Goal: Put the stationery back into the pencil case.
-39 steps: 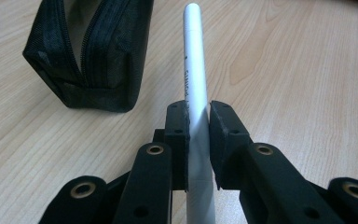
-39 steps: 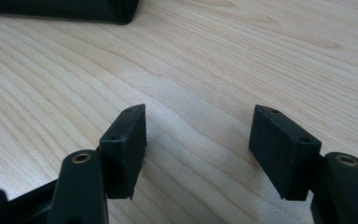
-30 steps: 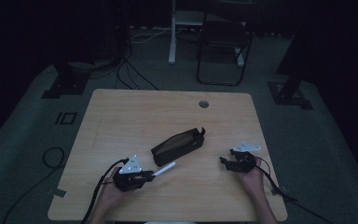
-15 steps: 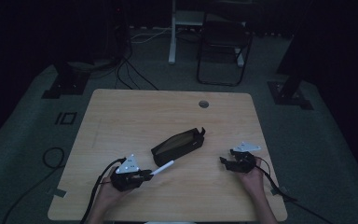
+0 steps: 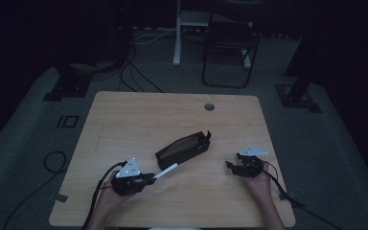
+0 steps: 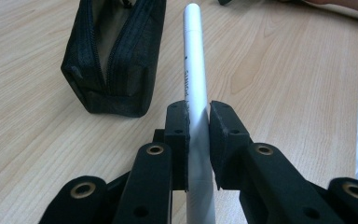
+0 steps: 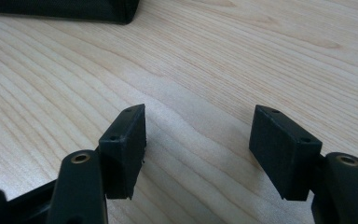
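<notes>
The left gripper (image 6: 198,140) clamps a slim white plastic pen (image 6: 195,70), its tip just beside the unzipped black fabric pencil case (image 5: 182,148) lying mid-worktop (image 5: 124,120). The right gripper (image 7: 198,149) rests open over bare wood, holding nothing.

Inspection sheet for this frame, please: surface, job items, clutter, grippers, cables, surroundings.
Surface: wooden table, round hole near the far edge.
Job's things: white pen; black zip pouch, unzipped, lying mid-table.
Clutter: nothing seen.
Grippers: left gripper shut on the pen, which points toward the pouch; right gripper open over bare wood.
Cables: gripper cables trail off the near edge; floor cables.
Surroundings: dark room, chair.
</notes>
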`<state>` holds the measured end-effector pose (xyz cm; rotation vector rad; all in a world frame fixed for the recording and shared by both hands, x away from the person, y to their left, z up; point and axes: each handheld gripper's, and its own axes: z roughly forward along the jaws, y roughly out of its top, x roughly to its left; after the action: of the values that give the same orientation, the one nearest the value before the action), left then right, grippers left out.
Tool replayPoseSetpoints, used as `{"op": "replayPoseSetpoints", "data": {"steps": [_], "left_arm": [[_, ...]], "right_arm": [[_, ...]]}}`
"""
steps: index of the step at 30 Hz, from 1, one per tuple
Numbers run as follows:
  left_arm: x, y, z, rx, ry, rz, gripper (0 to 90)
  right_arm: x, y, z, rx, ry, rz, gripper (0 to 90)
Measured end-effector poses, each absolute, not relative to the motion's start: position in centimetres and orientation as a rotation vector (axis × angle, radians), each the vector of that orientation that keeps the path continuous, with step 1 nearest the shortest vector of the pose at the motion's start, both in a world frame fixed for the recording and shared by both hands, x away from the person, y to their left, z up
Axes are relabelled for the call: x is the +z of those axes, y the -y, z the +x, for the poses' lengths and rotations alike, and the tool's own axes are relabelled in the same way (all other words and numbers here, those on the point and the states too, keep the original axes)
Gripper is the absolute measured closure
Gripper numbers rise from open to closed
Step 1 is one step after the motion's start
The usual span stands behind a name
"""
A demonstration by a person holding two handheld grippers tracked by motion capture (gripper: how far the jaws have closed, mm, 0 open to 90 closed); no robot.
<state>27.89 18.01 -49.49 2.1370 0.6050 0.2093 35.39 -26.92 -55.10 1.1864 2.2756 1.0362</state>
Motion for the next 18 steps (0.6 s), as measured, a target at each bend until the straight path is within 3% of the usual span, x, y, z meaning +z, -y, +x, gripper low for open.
{"op": "replayPoseSetpoints", "data": {"steps": [18], "left_arm": [[-48.87,-18.67,27.8,0.22,-0.61,2.11,78.9]], "right_arm": [[-55.1,26.91,35.39,1.036,-2.275,1.186,35.9]]}}
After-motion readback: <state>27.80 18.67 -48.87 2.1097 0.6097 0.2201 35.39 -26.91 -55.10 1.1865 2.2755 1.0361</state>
